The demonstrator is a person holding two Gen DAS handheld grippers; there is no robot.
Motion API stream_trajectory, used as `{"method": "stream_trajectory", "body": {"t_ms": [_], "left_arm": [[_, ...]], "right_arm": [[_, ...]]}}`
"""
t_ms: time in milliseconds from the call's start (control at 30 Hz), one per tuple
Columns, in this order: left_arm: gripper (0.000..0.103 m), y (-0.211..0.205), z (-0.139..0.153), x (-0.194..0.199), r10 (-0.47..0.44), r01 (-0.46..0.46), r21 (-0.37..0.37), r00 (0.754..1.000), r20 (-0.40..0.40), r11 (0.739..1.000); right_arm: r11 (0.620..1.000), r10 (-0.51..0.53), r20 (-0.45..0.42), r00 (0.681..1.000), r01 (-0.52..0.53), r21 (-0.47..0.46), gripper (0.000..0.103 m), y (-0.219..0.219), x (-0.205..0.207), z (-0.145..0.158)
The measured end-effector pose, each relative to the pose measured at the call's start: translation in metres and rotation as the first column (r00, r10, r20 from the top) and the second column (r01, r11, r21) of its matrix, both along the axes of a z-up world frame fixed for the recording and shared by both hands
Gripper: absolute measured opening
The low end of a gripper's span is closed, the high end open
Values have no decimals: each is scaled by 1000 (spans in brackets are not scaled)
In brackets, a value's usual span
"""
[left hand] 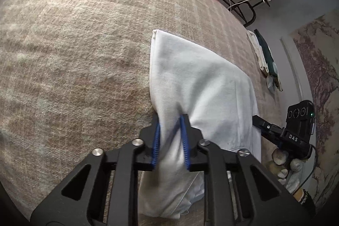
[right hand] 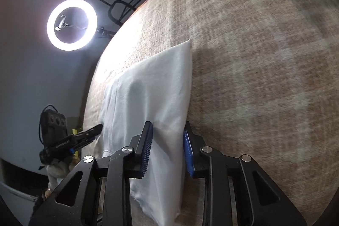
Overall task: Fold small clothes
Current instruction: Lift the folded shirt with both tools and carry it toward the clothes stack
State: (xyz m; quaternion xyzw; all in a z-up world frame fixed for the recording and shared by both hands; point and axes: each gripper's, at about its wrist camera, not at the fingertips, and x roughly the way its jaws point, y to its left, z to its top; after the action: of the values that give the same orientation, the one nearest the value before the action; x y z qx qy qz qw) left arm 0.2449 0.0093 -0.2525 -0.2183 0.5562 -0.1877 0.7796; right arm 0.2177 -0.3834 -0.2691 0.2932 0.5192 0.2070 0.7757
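Left hand-held gripper [left hand: 170, 137], black w/ blue ribbed pads, is pinched narrow on a bunched edge of the white folded cloth garment [left hand: 197, 86]; fabric is squeezed between the pads and puckers there. Right hand-held gripper [right hand: 168, 145], same black build, has its jaws a bit wider, straddling the garment's other near edge; left pad is on the cloth, right pad sits at the fold's side, so it looks gripped too. Garment lies approx. mid-surface on a beige-and-tan checked woolly blanket [left hand: 74, 46], folded into a long strip running away from both grippers. Beyond the blanket's far edge: a glowing ring light [right hand: 72, 24], and a small heap of other clothes [left hand: 264, 56] near the blanket's rim.
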Motion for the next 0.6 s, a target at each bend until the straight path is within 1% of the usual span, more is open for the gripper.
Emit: {"method": "stream_trajectory", "body": {"t_ms": [33, 100, 200, 267, 367, 500, 600], "left_arm": [[12, -2, 1, 0, 0, 0, 11, 1000, 7, 1000], [10, -7, 6, -2, -8, 6, 47, 1000, 30, 999], [9, -14, 16, -7, -24, 17, 105, 997, 73, 994], [8, -19, 25, -11, -36, 21, 141, 994, 106, 990], [8, -26, 38, -16, -46, 22, 161, 988, 146, 987], [8, -38, 53, -20, -66, 31, 184, 980, 187, 983], [8, -52, 63, -20, -89, 48, 192, 974, 208, 980]], "right_arm": [[1000, 5, -4, 1000, -5, -10, 10, 3, 1, 0], [998, 19, 4, 1000, -19, -61, 8, 8, 1, 6], [988, 54, 43, 998, -47, -148, 7, 21, -1, 20], [981, 69, 62, 996, -56, -187, 7, 28, -2, 27], [965, 94, 101, 991, -66, -252, 7, 39, -4, 44], [951, 133, 158, 978, -81, -300, 7, 47, -9, 64], [940, 145, 187, 972, -76, -332, 7, 42, -12, 74]]}}
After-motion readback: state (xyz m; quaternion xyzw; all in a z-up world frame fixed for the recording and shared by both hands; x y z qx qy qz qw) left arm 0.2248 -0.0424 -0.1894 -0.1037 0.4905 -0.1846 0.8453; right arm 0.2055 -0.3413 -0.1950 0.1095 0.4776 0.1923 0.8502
